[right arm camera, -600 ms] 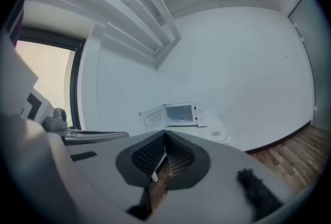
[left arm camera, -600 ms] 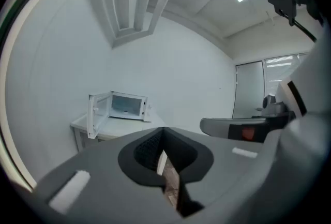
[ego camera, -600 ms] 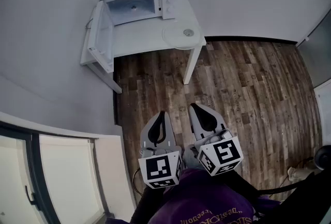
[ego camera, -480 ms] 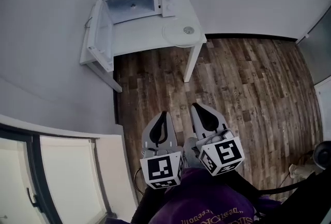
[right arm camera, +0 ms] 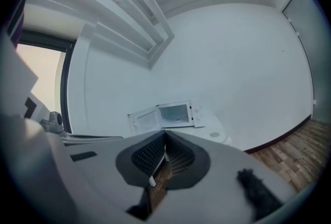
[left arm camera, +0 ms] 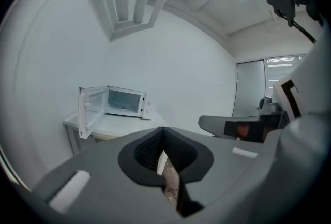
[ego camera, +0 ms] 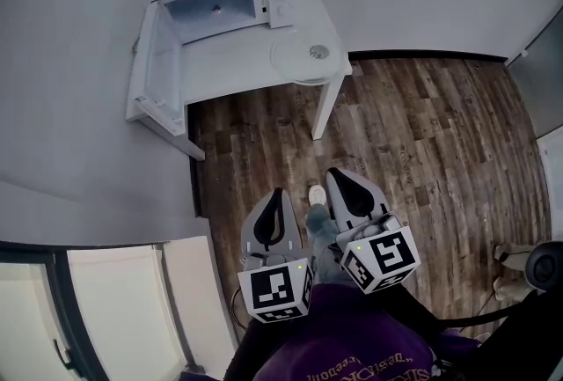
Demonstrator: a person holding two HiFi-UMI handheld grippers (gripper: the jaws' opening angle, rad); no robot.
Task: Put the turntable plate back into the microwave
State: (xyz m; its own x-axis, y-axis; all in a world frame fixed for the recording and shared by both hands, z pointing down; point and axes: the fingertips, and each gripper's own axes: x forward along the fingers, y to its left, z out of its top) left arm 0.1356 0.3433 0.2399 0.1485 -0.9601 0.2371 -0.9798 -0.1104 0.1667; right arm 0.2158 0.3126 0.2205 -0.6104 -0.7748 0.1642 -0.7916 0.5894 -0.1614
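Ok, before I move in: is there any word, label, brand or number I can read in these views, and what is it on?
Nothing can be read for sure.
Shirt: yellow print, upside down in the head view, too small and blurred to quote.
Microwave: control panel with knobs; any labels are too small to read.
Left gripper and right gripper: black-and-white square markers only, no letters or numbers.

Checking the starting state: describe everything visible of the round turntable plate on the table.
The round, pale, glass-looking turntable plate lies flat on the white table, near its front right corner, beside the open white microwave. A small grey round spot shows on its right part. Nothing else touches it; finer detail is too small.
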